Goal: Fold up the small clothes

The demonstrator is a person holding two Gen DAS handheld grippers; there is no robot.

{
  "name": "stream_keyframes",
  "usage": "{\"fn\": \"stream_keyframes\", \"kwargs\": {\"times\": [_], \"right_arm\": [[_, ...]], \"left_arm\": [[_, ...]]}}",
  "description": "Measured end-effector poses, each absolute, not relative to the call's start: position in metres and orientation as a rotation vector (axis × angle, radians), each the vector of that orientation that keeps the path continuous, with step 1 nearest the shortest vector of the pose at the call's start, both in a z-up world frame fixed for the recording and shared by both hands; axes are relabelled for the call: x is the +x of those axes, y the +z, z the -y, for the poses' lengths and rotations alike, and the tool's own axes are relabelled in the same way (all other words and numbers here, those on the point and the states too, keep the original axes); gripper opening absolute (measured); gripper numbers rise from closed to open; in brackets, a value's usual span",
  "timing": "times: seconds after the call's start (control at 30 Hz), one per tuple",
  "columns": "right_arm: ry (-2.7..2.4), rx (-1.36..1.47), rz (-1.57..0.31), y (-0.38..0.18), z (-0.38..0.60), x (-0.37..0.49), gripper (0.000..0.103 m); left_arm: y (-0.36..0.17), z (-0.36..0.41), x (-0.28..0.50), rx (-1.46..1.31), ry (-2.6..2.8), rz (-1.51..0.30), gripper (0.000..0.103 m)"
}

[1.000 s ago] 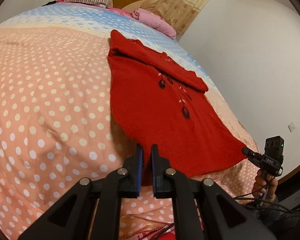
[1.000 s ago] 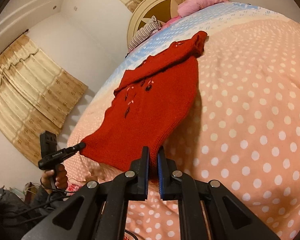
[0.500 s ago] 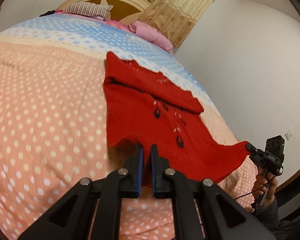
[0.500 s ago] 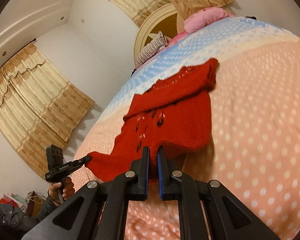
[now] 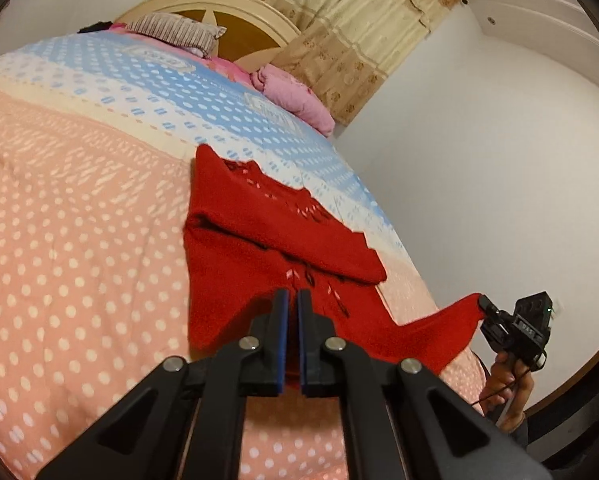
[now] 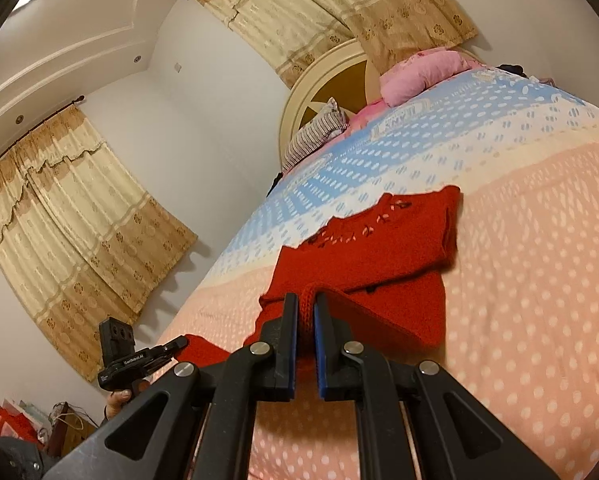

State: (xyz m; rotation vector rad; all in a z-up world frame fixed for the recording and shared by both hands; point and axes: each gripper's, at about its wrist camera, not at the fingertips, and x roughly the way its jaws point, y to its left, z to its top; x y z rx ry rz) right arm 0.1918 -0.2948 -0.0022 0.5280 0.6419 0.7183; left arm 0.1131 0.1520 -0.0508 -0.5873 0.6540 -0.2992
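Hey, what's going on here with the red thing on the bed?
A person is folding a red sweater on a polka-dot bedspread. The left claw and the right claw are each shut on a bottom corner of it, holding the hem raised off the bed while the top part lies flat.

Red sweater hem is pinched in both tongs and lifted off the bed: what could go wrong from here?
1. Each tongs, left and right, grips only a thin edge of the red sweater; the knit may slip out.
2. The hem between the grips sags, so the fold could land crooked.
3. The folded sleeve could shift on the bedspread.
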Motion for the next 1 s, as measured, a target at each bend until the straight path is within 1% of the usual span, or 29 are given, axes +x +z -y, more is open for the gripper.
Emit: {"fn": "stream_keyframes", "kwargs": {"times": [0.2, 0.4, 0.47, 0.5, 0.73, 0.77, 0.83, 0.87, 0.9, 0.93, 0.97, 1.0], "right_arm": [[0.707, 0.529, -0.634, 0.005, 0.285, 0.215, 0.007], [0.682, 0.501, -0.625, 0.017, 0.279, 0.244, 0.007], [0.669, 0.497, -0.623, 0.021, 0.279, 0.257, 0.007], [0.664, 0.495, -0.623, 0.022, 0.279, 0.260, 0.007], [0.625, 0.464, -0.640, 0.027, 0.271, 0.297, 0.007], [0.617, 0.467, -0.650, 0.024, 0.270, 0.302, 0.007], [0.614, 0.477, -0.666, 0.016, 0.270, 0.306, 0.007], [0.609, 0.474, -0.673, 0.011, 0.270, 0.307, 0.007], [0.607, 0.472, -0.680, 0.006, 0.271, 0.307, 0.007], [0.605, 0.472, -0.688, 0.002, 0.272, 0.308, 0.007], [0.603, 0.472, -0.694, -0.002, 0.273, 0.308, 0.007], [0.600, 0.470, -0.699, -0.005, 0.274, 0.307, 0.007]], "left_arm": [[-0.047, -0.147, 0.137, -0.580, -0.305, -0.649, 0.004], [-0.034, -0.157, 0.163, -0.579, -0.287, -0.620, 0.004], [-0.030, -0.162, 0.175, -0.578, -0.275, -0.613, 0.003], [-0.028, -0.164, 0.179, -0.576, -0.271, -0.610, 0.000], [-0.013, -0.169, 0.218, -0.543, -0.247, -0.579, 0.000], [-0.014, -0.168, 0.218, -0.529, -0.250, -0.580, 0.000], [-0.024, -0.162, 0.213, -0.497, -0.260, -0.642, 0.001], [-0.033, -0.158, 0.207, -0.488, -0.284, -0.686, 0.006], [-0.041, -0.156, 0.203, -0.486, -0.294, -0.726, 0.015], [-0.050, -0.154, 0.198, -0.484, -0.292, -0.775, 0.029], [-0.061, -0.152, 0.193, -0.487, -0.292, -0.816, 0.035], [-0.072, -0.154, 0.188, -0.509, -0.296, -0.839, 0.044]]}}
